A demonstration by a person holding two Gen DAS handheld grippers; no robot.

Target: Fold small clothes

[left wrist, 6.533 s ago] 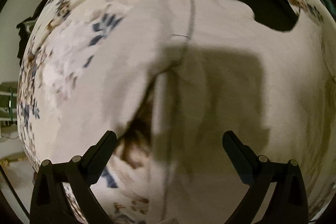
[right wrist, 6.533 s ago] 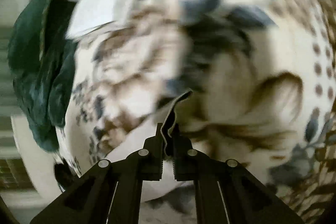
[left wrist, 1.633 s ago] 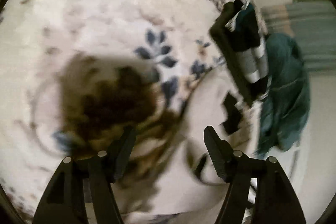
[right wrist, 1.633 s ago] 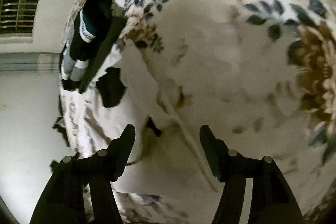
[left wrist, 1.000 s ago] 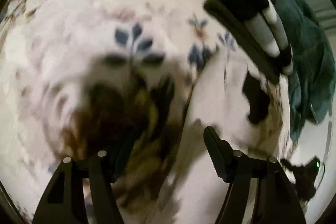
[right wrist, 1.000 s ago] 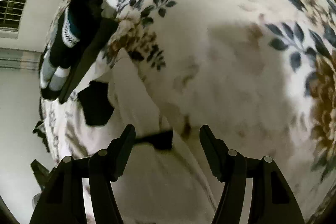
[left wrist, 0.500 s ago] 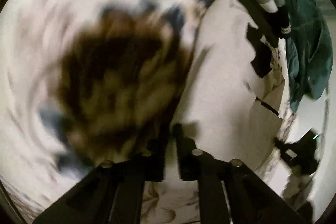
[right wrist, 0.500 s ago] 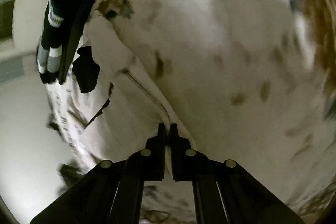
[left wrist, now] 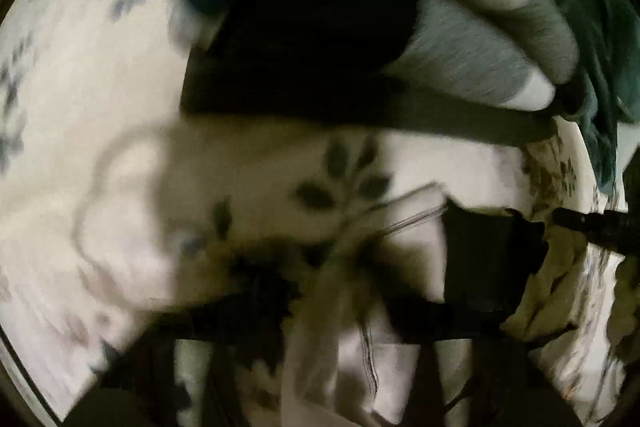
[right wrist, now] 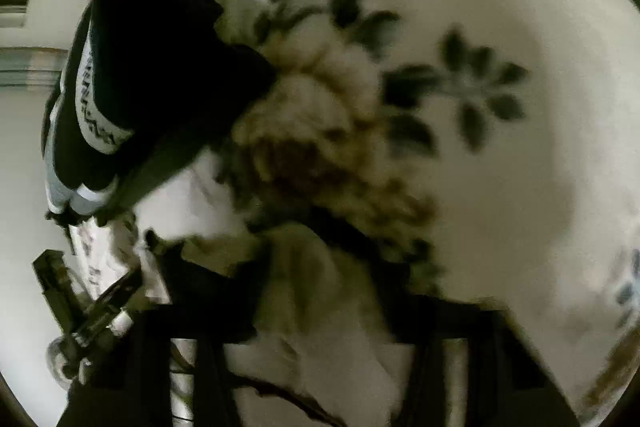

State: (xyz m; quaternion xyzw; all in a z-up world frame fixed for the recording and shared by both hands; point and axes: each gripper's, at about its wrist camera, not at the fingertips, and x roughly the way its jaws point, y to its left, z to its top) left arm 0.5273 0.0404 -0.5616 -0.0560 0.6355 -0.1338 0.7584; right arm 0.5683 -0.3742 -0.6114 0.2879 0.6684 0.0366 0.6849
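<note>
The frames are blurred by motion. A cream garment with black patches (left wrist: 320, 367) drapes over my left gripper (left wrist: 320, 307), whose dark jaws seem spread under the cloth. In the right wrist view the same cream garment (right wrist: 320, 347) lies between and over the fingers of my right gripper (right wrist: 320, 315), which look spread apart. A folded stack of black, grey and white clothes (left wrist: 360, 39) lies just ahead on the floral bedspread (left wrist: 80, 87); it also shows in the right wrist view (right wrist: 140, 87) at the left.
A dark green garment (left wrist: 580, 7) lies behind the stack at the bed's edge. The other gripper's black body (left wrist: 592, 227) shows at the right. In the right wrist view a gripper frame (right wrist: 80, 307) sits at lower left. The bedspread (right wrist: 500, 27) spreads to the right.
Both grippers, shut on the cream garment's edge half a second ago, have swept forward toward the folded stack and their jaws now look spread, with the garment draped over them.
</note>
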